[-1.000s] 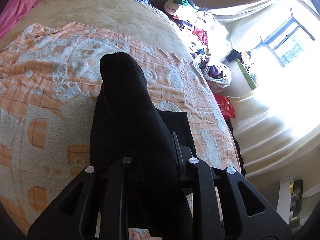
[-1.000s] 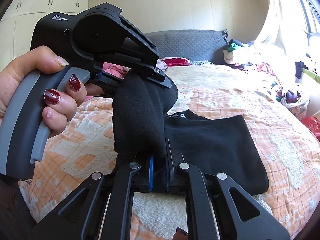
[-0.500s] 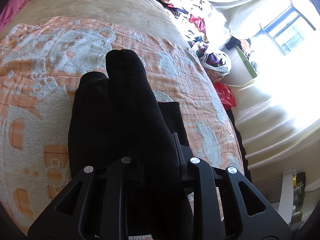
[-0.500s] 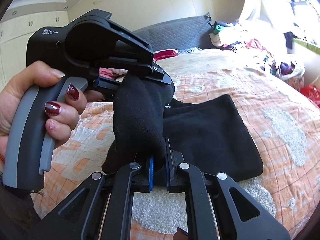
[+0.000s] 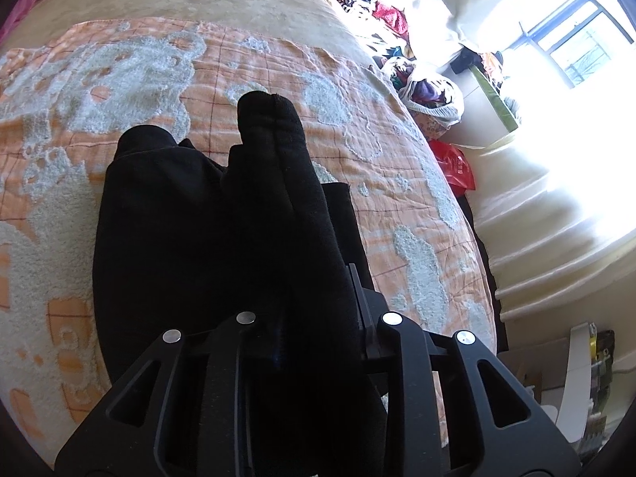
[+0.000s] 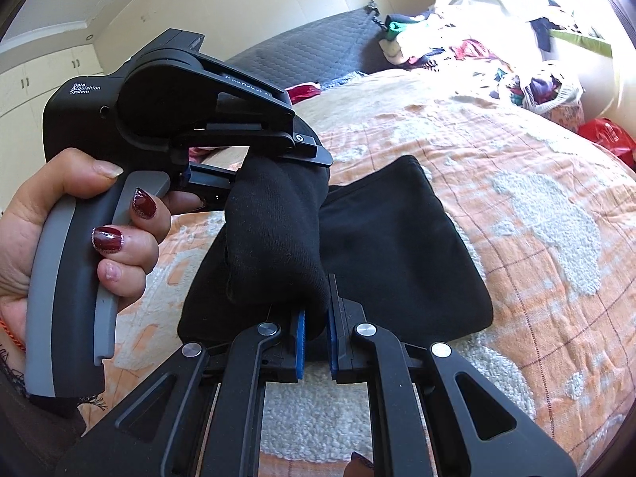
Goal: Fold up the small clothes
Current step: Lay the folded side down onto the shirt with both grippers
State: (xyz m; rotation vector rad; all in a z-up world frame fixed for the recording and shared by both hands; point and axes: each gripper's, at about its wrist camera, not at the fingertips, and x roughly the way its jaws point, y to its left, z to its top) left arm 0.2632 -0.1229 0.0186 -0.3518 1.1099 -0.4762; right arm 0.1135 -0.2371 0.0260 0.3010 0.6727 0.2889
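Here the black garment lies on the orange-and-white blanket spread over the bed, one end lifted and bunched between both tools. The right gripper has its blue-padded jaws nearly closed, pinching a thick fold of the cloth. The left gripper, held by a hand with dark red nails, has its jaws clamped on the upper end of the same fold. The garment's far edge lies flat, with bare blanket beyond it toward the bed's right edge. A clothes pile sits beside the bed.
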